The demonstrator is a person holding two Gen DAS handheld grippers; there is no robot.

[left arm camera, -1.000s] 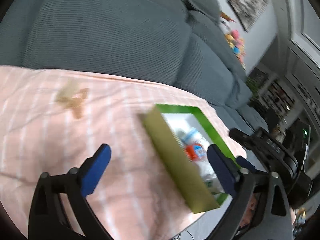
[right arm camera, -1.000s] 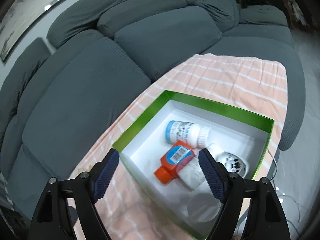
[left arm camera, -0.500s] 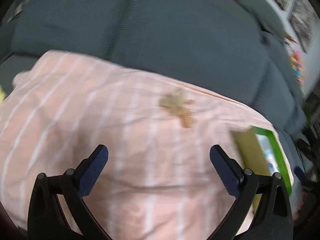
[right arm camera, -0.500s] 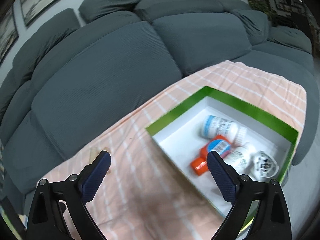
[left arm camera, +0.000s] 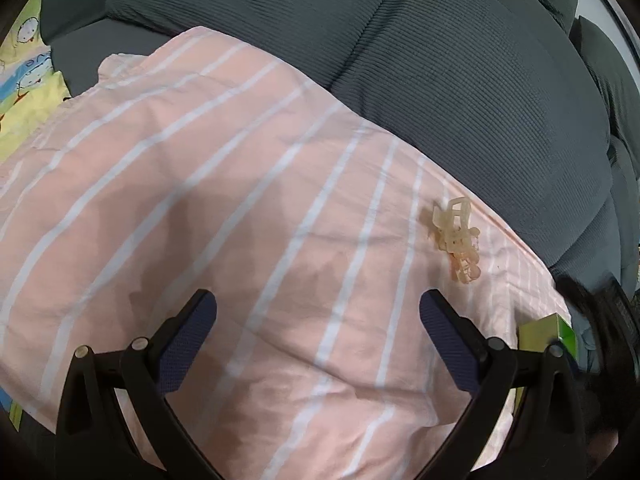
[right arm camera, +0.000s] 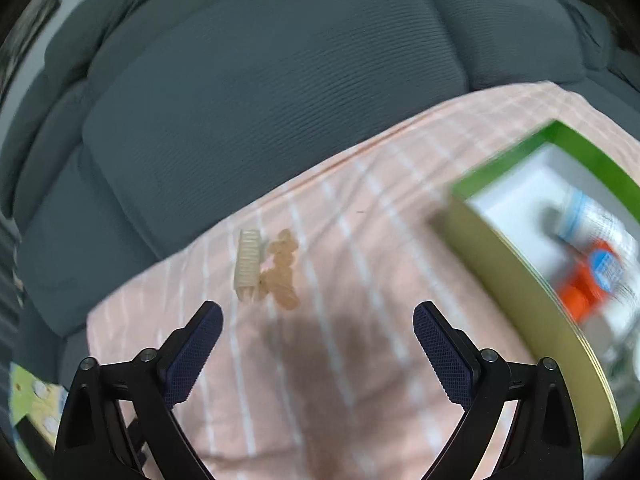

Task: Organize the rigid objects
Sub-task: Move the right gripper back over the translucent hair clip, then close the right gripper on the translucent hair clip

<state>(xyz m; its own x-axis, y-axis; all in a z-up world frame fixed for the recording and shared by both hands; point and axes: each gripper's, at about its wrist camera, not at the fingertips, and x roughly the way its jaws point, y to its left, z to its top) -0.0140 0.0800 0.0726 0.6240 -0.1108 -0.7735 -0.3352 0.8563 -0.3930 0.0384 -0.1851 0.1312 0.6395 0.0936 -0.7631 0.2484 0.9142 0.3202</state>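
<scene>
Reaching over the striped cloth (right arm camera: 320, 360), the right gripper (right arm camera: 318, 340) has just been opening and now gapes wide with nothing between its pads. Just ahead of its left finger lie the hair clips (right arm camera: 268, 268): one pale ribbed, one amber, touching each other near the cloth's far edge, against the sofa (right arm camera: 280, 100). The left gripper (left arm camera: 318, 328) is wide and empty too, with the same clips (left arm camera: 458, 240) off ahead of its right finger.

I'd say this is the approach to the last loose pieces. Next comes a small swing left and a drop over one clip, pinching across its narrow body, since it sits low on soft fabric.

One green box (right arm camera: 516, 280) stands to the right, holding one orange bottle (right arm camera: 588, 280), one white bottle and other blurred items I cannot count.
</scene>
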